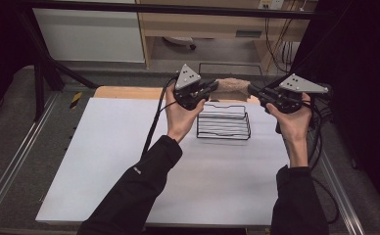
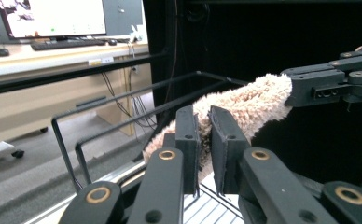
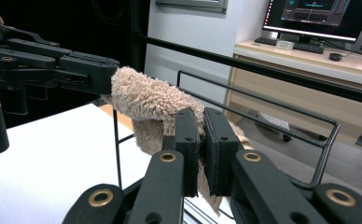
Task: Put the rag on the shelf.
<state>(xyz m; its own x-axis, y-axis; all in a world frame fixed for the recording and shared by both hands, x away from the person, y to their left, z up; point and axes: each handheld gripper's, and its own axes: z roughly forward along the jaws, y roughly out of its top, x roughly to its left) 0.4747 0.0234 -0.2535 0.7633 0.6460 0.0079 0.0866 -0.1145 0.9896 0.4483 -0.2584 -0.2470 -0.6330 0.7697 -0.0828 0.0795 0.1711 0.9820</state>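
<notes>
A beige fluffy towel (image 1: 233, 86) hangs stretched in the air between my two grippers, above the far side of a black wire rack (image 1: 224, 121). My left gripper (image 1: 214, 88) is shut on the towel's left end, its jaws pinching the pile (image 2: 202, 135). My right gripper (image 1: 251, 90) is shut on the right end (image 3: 200, 140). In the left gripper view the towel (image 2: 244, 105) runs to the other gripper (image 2: 337, 84); in the right gripper view the towel (image 3: 146, 100) runs to the left one (image 3: 76, 70).
The wire rack stands on a white sheet (image 1: 129, 161) covering the table, near its far edge. Black frame bars (image 1: 178, 9) cross behind. A desk with monitors (image 3: 328, 14) and keyboard (image 2: 65, 44) lies beyond.
</notes>
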